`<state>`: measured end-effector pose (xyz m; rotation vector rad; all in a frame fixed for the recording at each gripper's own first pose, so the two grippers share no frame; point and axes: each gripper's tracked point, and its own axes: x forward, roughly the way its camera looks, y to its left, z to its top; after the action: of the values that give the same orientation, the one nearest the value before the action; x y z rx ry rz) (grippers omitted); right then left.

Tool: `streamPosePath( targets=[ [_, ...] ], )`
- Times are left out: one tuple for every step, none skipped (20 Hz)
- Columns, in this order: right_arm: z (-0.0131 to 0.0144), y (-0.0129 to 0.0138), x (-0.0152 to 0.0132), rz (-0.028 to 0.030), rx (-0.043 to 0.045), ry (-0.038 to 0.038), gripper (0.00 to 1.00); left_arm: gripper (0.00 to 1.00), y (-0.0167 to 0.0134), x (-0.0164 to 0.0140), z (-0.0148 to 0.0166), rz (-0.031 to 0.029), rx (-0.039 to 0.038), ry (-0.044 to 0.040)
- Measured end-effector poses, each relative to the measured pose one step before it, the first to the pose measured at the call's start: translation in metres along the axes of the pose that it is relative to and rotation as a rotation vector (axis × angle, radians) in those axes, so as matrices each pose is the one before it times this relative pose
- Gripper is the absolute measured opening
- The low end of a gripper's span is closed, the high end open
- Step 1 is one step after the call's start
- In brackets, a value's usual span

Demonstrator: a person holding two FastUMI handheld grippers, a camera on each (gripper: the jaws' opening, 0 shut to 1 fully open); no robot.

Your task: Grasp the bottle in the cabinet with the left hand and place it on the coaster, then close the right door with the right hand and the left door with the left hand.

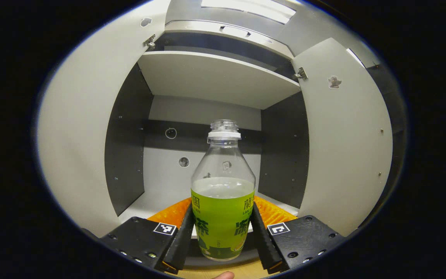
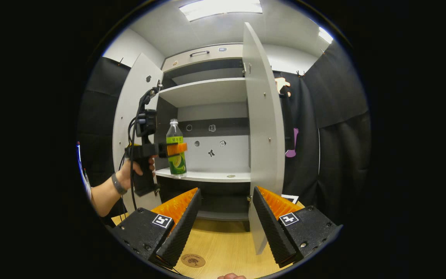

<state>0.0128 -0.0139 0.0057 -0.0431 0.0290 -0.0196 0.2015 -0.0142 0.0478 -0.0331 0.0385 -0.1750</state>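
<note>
A clear bottle with a green label, no cap and pale liquid stands upright between my left gripper's fingers, which press on both sides of the label. In the right gripper view the same bottle is held by the left gripper just above the front edge of the cabinet's middle shelf. Both cabinet doors stand open: the left door and the right door. My right gripper is open over the wooden table, with the round brown coaster below it.
An upper shelf sits above the bottle inside the cabinet. A hand and forearm with a wristband hold the left gripper's handle. The right door's lower edge hangs close to my right gripper's right finger. Black cloth walls stand behind.
</note>
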Motion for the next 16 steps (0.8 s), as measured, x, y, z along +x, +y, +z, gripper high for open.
streamPosePath(
  targets=[
    [0.00101,0.00322,0.00002,0.01036,0.00408,-0.00148,0.83,0.70,-0.00408,-0.00901,-0.00715,-0.00239,0.01025,0.00262],
    [0.00158,0.00209,0.00030,0.00863,0.00516,-0.00203,0.83,0.70,-0.00425,-0.00836,-0.00804,0.00044,0.00443,0.00777],
    [0.00153,0.00157,0.00017,0.00646,0.00372,-0.00063,0.83,0.70,-0.00548,-0.00786,-0.00975,-0.00294,-0.00352,0.01035],
    [0.00168,0.00128,0.00059,0.00475,0.00150,-0.00080,0.83,0.70,-0.00558,-0.00735,-0.00855,-0.00502,-0.00701,0.00372],
    [0.00081,0.00136,0.00052,0.00374,0.00038,0.00030,0.83,0.70,-0.00426,-0.00513,-0.00651,-0.00642,-0.00498,-0.00885],
    [0.00153,0.00075,-0.00099,0.00367,0.00128,-0.00256,0.83,0.70,-0.00396,-0.00582,-0.00929,-0.00004,-0.00195,-0.00248],
    [0.00129,0.00125,-0.00053,0.00366,0.00455,0.00148,0.83,0.70,-0.00202,-0.00451,-0.00836,0.00458,0.00213,0.00292],
    [-0.00057,0.00121,-0.00095,0.00526,0.00466,0.00374,0.83,0.70,-0.00230,-0.00426,-0.00978,0.00766,0.00287,0.00404],
    [0.00071,0.00043,-0.00048,0.00169,0.00322,0.00244,0.83,0.70,-0.00298,-0.00629,-0.00972,0.00323,-0.00181,0.00355],
    [0.00081,-0.00110,0.00025,-0.00150,0.00146,-0.00081,0.83,0.70,-0.00464,-0.00588,-0.01114,-0.00044,-0.00524,0.00449],
    [0.00240,-0.00124,-0.00004,-0.00471,0.00083,-0.00369,0.83,0.70,-0.00373,-0.00545,-0.01180,0.00263,-0.00628,0.00517],
    [0.00069,-0.00021,-0.00003,-0.00157,-0.00008,-0.00017,0.83,0.70,-0.00444,-0.00549,-0.01064,-0.00199,-0.00558,0.00342],
    [-0.00008,0.00025,0.00052,0.00168,-0.00193,0.00636,0.83,0.70,-0.00550,-0.00541,-0.00958,-0.00393,-0.00054,-0.00109],
    [0.00141,-0.00049,0.00011,0.00007,-0.00232,-0.00077,0.83,0.71,-0.00465,-0.00536,-0.00915,-0.00174,0.00074,0.00099],
    [0.00178,-0.00053,0.00043,-0.00105,-0.00401,-0.00192,0.83,0.70,-0.00376,-0.00473,-0.01044,0.00165,0.00222,0.00725],
    [-0.00008,0.00055,0.00033,-0.00002,-0.00338,0.00008,0.83,0.70,-0.00409,-0.00480,-0.01188,0.00285,0.00021,0.01259]
  ],
)
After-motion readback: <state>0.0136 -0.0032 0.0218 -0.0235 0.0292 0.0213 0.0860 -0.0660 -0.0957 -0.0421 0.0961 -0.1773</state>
